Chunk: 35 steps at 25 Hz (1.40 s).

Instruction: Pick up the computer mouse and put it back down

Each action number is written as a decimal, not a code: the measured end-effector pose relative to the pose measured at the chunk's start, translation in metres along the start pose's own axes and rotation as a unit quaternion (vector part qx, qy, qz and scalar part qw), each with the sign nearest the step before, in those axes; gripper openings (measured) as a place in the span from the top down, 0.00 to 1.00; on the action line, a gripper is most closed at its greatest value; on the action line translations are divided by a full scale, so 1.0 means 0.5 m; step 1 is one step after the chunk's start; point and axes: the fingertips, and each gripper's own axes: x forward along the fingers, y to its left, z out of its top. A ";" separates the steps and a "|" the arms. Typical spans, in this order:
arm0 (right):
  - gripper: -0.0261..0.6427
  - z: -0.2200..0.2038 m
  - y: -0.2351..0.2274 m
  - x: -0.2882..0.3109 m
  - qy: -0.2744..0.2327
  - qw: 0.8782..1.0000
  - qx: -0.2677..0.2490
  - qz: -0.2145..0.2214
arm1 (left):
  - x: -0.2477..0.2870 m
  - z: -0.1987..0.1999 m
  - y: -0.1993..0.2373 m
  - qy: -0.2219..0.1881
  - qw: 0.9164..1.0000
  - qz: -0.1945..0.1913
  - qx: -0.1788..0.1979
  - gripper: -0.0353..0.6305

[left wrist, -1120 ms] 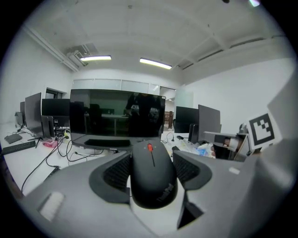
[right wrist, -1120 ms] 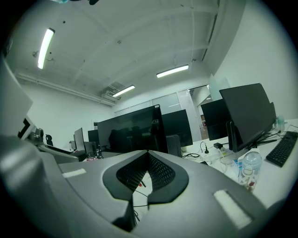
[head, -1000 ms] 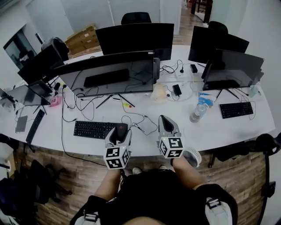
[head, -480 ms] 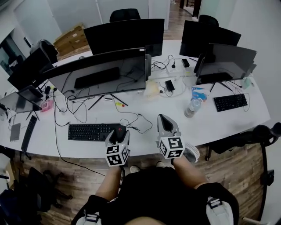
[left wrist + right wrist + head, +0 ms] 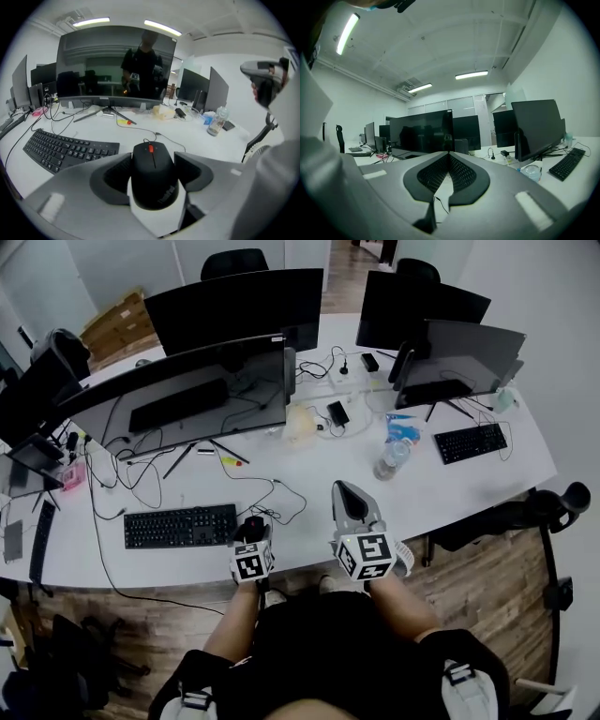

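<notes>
A black computer mouse [image 5: 154,180] with a red scroll wheel sits between the jaws of my left gripper [image 5: 152,161], which is shut on its sides. In the head view this gripper [image 5: 251,532] and the mouse [image 5: 252,524] are at the white desk's [image 5: 309,479] near edge, just right of a black keyboard [image 5: 180,525]. The mouse cable [image 5: 281,495] runs back across the desk. Whether the mouse rests on the desk or hangs just above it is unclear. My right gripper [image 5: 349,501] hovers to the right, shut and empty [image 5: 449,154].
A wide monitor [image 5: 178,395] stands behind the keyboard, with more monitors at the back and right. A water bottle [image 5: 391,458] and a second keyboard [image 5: 472,442] lie to the right. Loose cables cross the desk's middle. An office chair [image 5: 553,504] stands off the right end.
My left gripper has drawn back toward the desk's near edge with the mouse, away from the keyboard's end. The head view has shifted; the right gripper stays shut.
</notes>
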 end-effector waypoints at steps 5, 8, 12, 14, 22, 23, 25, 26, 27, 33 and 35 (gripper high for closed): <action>0.96 0.002 -0.020 -0.011 -0.001 1.000 -0.003 -0.017 | 0.067 -0.076 0.012 0.050 0.998 -0.001 0.023 0.45; 0.96 0.003 -0.031 -0.017 -0.001 1.000 -0.003 -0.026 | 0.082 -0.107 0.025 0.073 0.996 0.018 0.036 0.45; 0.96 0.001 -0.040 -0.020 0.000 0.999 0.000 -0.033 | 0.082 -0.114 0.017 0.095 0.994 0.019 0.052 0.45; 0.96 0.002 -0.041 -0.019 -0.001 0.999 0.001 -0.034 | 0.088 -0.117 0.014 0.095 0.993 0.015 0.066 0.45; 0.96 0.012 -0.016 -0.003 -0.014 1.000 0.009 -0.012 | -0.007 0.033 0.029 -0.021 0.997 0.043 0.063 0.56; 0.96 0.012 -0.009 0.001 -0.014 1.000 0.010 -0.007 | -0.031 0.062 0.033 -0.043 0.996 0.051 0.057 0.65; 0.96 0.013 0.006 0.012 -0.017 1.000 0.013 0.005 | -0.078 0.119 0.041 -0.079 0.994 0.064 0.049 0.77; 0.96 0.014 0.015 0.018 -0.019 1.000 0.015 0.012 | -0.100 0.147 0.045 -0.096 0.992 0.069 0.048 0.81; 0.96 0.015 0.024 0.025 -0.021 0.999 0.016 0.019 | -0.123 0.172 0.049 -0.114 0.989 0.074 0.049 0.84; 0.96 0.018 0.074 0.059 -0.023 0.998 0.016 0.058 | -0.253 0.257 0.050 -0.193 0.976 0.090 0.051 0.87; 0.96 0.021 0.085 0.067 -0.025 0.997 0.019 0.067 | -0.281 0.270 0.052 -0.211 0.972 0.090 0.045 0.86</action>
